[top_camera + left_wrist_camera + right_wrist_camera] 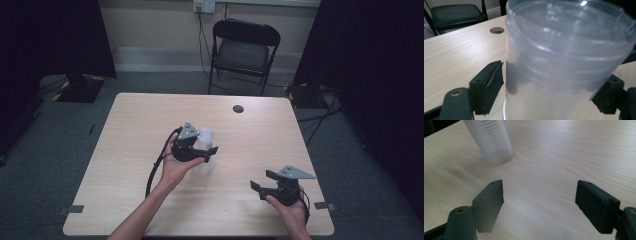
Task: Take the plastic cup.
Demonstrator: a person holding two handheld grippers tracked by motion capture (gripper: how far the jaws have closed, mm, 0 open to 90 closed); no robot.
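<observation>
1. A stack of clear plastic cups (564, 62) stands upright on the light wooden table (150, 115), near its middle. The plastic is see-through and slightly cloudy, and the nested rims show as many fine rings along its side in the right gripper view (491, 142).
2. Its long axis runs straight up from the tabletop. In the left gripper view the wider end is at the top.
3. The left gripper (202, 150) is level with the stack, one black jaw on each side of it. A gap shows at the left pad, so I cannot tell whether the pads press on the plastic. The person's left hand (175, 162) holds it from behind, forearm slanting up from the bottom edge.
4. The right gripper (262, 182) rests near the table's front right corner, well apart from the stack, jaws spread wide with nothing between them.
</observation>
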